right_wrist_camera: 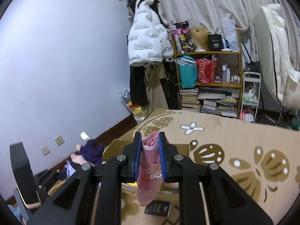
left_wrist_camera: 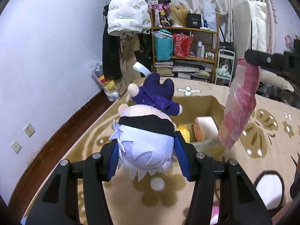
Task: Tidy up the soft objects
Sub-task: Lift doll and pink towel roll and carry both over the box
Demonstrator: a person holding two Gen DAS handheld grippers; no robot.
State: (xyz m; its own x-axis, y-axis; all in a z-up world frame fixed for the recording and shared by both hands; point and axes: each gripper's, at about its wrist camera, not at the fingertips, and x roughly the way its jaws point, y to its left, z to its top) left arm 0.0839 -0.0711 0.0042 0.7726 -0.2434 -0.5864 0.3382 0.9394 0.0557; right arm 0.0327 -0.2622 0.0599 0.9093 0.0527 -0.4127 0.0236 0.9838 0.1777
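**Both claws loaded above the patterned rug**

Beige rug (left_wrist_camera: pixel 262 131) with brown flower shapes fills the lower half of both views, meeting a pale wall at left and a cluttered wooden shelf (left_wrist_camera: pixel 187 30) at the upper middle. A white puffer jacket (left_wrist_camera: pixel 125 15) hangs beside the shelf. An open cardboard box (left_wrist_camera: pixel 202 106) sits on the rug at centre of the left wrist view, with a rolled peach plush (left_wrist_camera: pixel 204 129) and something yellow inside.

At lower centre of that view, the left claw (left_wrist_camera: pixel 148 159) pinches a plush doll (left_wrist_camera: pixel 148 131) by its lavender-haired head, the navy-clothed body pointing toward the box. At right of the same view hangs a pink bagged item (left_wrist_camera: pixel 241 108). In the right wrist view the right claw (right_wrist_camera: pixel 150 157) is pressed together on this pink bagged item (right_wrist_camera: pixel 149 168), which droops below the pads.
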